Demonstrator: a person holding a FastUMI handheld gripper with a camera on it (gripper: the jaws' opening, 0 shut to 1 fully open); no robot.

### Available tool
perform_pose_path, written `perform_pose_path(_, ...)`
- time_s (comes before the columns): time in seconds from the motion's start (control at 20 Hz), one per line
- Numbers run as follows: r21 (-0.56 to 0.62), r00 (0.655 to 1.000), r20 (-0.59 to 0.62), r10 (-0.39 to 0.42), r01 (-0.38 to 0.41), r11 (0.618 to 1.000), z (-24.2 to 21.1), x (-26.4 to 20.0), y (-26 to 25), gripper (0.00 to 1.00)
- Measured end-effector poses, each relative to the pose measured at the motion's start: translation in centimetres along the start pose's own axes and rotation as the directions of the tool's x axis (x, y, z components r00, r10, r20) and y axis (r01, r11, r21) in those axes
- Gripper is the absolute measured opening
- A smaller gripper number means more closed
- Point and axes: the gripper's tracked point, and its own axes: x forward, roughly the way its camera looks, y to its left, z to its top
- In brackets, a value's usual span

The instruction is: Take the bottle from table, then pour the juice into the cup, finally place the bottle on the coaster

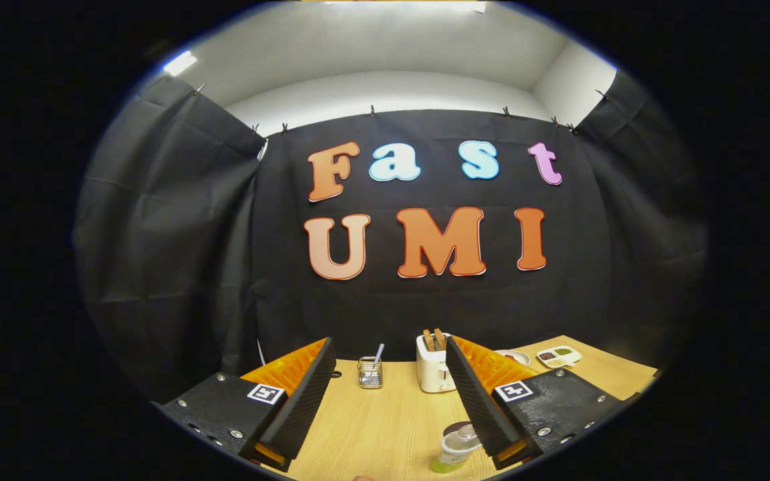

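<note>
In the gripper view, the gripper (388, 401) hangs above a light wooden desk (385, 427) with its two fingers spread wide apart and nothing between them. Each finger has a black ribbed pad on the inner face and an orange body behind it; the left finger (305, 401) and the right finger (478, 401) both angle inward toward the far side of the desk.

The bottle (455, 449) stands on the desk low down, just beside the inner edge of the right finger and partly hidden by it. It is clear, with a greenish base and a pale label; whether the finger touches it cannot be told.

Beyond the fingers, a small wire basket (370, 373) holds a thin stick-like item. To its right stands a white toaster (433, 371) with slices of bread poking up. Farther right, past the right finger, lie a round plate (515, 357) and a white divided tray (559, 357) with small portions of food.
</note>
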Motion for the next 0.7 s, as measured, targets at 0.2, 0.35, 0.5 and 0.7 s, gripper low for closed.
perform_pose_path(0.2,-0.010,1.000,-0.017,-0.004,0.004,1.000,-0.8,0.0,-0.3,0.98)
perform_pose_path(0.35,-0.033,0.998,-0.042,-0.037,0.035,0.999,-1.9,0.3,-1.3,0.99)
perform_pose_path(0.5,-0.037,0.995,-0.076,-0.066,0.063,0.997,-3.4,0.3,-2.2,0.99)
perform_pose_path(0.7,-0.036,0.986,-0.135,-0.095,0.091,0.995,-5.9,0.3,-3.5,0.99)
